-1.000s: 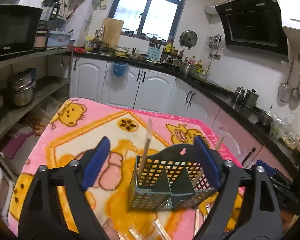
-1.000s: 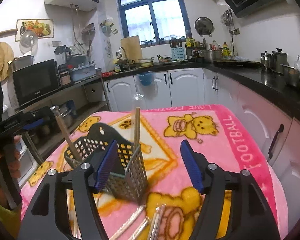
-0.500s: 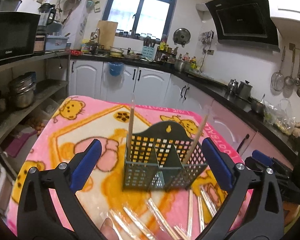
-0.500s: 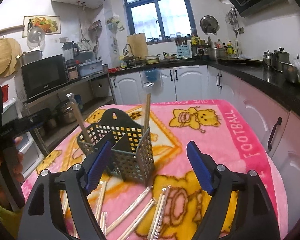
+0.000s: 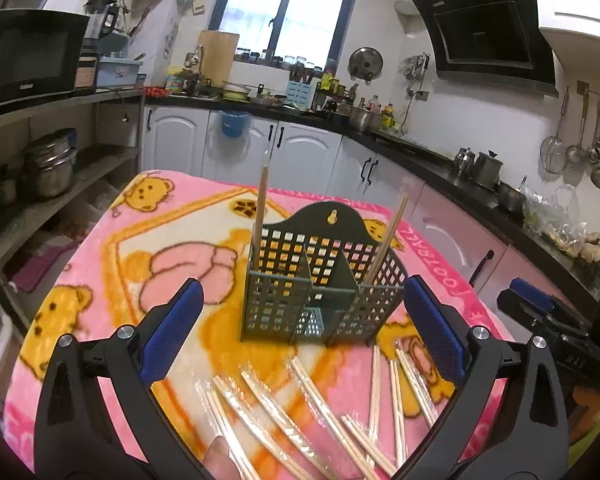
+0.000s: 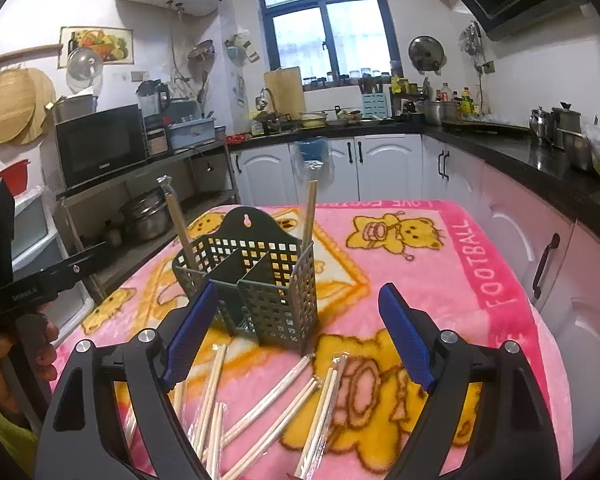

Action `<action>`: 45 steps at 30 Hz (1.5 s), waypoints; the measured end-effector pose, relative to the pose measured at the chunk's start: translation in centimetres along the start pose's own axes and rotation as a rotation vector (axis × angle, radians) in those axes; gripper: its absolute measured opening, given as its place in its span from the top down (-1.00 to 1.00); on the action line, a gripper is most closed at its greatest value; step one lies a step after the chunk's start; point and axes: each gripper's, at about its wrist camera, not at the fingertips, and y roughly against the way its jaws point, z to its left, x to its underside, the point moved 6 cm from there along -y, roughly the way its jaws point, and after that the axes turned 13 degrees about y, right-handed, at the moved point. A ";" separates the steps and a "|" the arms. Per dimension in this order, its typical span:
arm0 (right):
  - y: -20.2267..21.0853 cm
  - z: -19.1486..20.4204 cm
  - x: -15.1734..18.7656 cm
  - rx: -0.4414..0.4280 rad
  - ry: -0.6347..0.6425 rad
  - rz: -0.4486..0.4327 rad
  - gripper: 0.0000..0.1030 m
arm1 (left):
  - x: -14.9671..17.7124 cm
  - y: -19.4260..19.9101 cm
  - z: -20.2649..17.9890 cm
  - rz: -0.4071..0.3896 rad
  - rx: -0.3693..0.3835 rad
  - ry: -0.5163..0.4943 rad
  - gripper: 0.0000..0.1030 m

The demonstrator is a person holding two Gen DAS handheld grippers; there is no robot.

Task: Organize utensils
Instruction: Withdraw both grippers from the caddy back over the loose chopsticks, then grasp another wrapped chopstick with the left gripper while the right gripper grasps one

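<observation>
A dark green perforated utensil holder [image 5: 320, 280] with compartments stands on the pink bear blanket [image 5: 112, 264]; it also shows in the right wrist view [image 6: 256, 280]. Two wrapped chopstick pairs stand in it, one at its left [image 5: 260, 208] and one leaning at its right [image 5: 388, 236]. Several wrapped chopstick pairs [image 5: 312, 404] lie flat on the blanket in front of it, seen too in the right wrist view [image 6: 260, 412]. My left gripper [image 5: 300, 344] is open and empty, just before the holder. My right gripper [image 6: 296, 340] is open and empty, to the holder's right.
The table edge drops off on all sides of the blanket [image 6: 500, 280]. White kitchen cabinets [image 5: 308, 160] and a black countertop [image 5: 440, 160] run behind and to the right. A shelf with pots [image 5: 52, 168] and a microwave [image 5: 28, 56] stands at the left.
Both grippers have pulled back and up from the holder and opened wider. The loose chopsticks on the blanket have come into view.
</observation>
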 end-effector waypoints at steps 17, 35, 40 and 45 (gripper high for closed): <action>0.6 1.2 1.8 -0.011 0.037 0.034 -0.58 | 3.2 0.6 2.4 0.061 -0.056 0.039 -0.79; -0.8 1.6 5.6 -0.041 0.047 0.136 -0.59 | 6.7 1.3 5.6 0.125 -0.119 0.080 -0.79; -1.4 1.5 6.5 -0.063 0.037 0.166 -0.58 | 8.0 0.8 6.7 0.164 -0.128 0.098 -0.79; -2.4 1.7 7.2 -0.089 0.027 0.199 -0.41 | 9.2 0.1 8.0 0.210 -0.143 0.116 -0.74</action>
